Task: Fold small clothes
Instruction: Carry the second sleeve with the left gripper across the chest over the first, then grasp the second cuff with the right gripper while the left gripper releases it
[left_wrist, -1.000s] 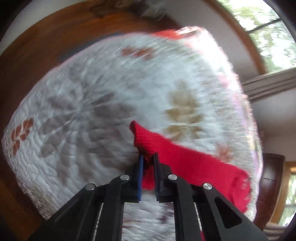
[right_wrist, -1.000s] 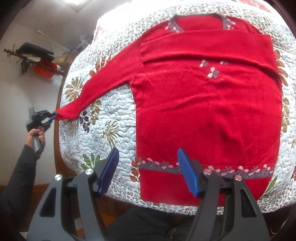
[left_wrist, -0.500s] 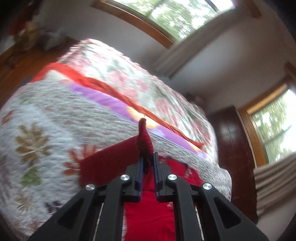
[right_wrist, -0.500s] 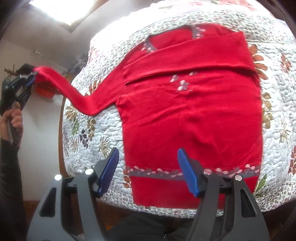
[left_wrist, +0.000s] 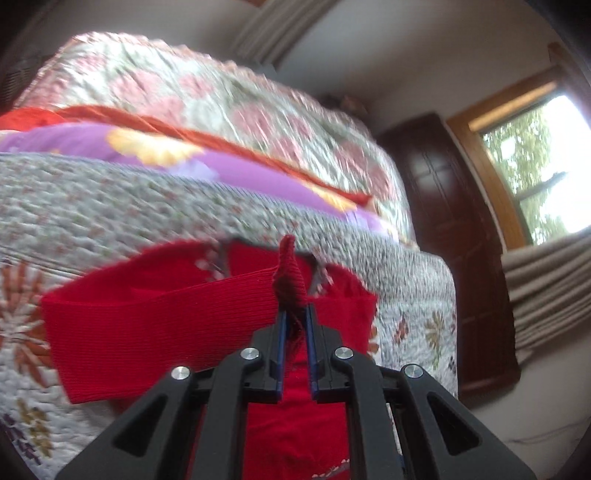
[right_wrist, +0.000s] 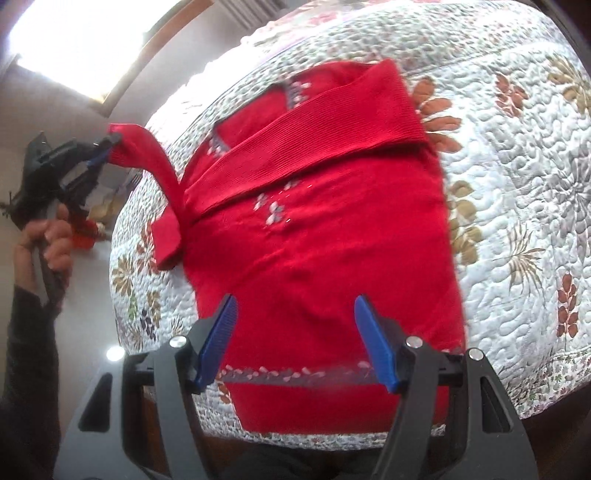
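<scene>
**Right wrist view: one sleeve folded, the other up in the air**

Right wrist camera looks down on a red sweater (right_wrist: 317, 236) lying flat on a bed with a white floral quilt (right_wrist: 517, 177). One sleeve (right_wrist: 332, 136) is already laid across the chest, just under the neckline, its cuff reaching the sweater's far edge. The right hand-held gripper (right_wrist: 295, 339) hangs over the hem area with its blue fingers (right_wrist: 218, 339) spread wide apart, nothing between them.

Off at the left edge of that view you can see the left hand-held gripper (right_wrist: 107, 147), held by a hand (right_wrist: 48, 243) in a dark sleeve, pinching the cuff of the other sleeve (right_wrist: 162, 173). That sleeve is lifted clear of the quilt and drapes back down toward the shoulder.

Left wrist camera is pretty blurry, but it shows the same thing up close: the left hand-held gripper (left_wrist: 294, 325) has its jaws pressed onto the bunched ribbed cuff (left_wrist: 290, 277), which sticks up past the fingertips. Beyond it is the folded sleeve, then purple bedding (left_wrist: 92, 140) and a pink floral cover (left_wrist: 221, 99). A dark wooden door (left_wrist: 443, 206) and a window (left_wrist: 535, 166) sit behind the bed.
</scene>
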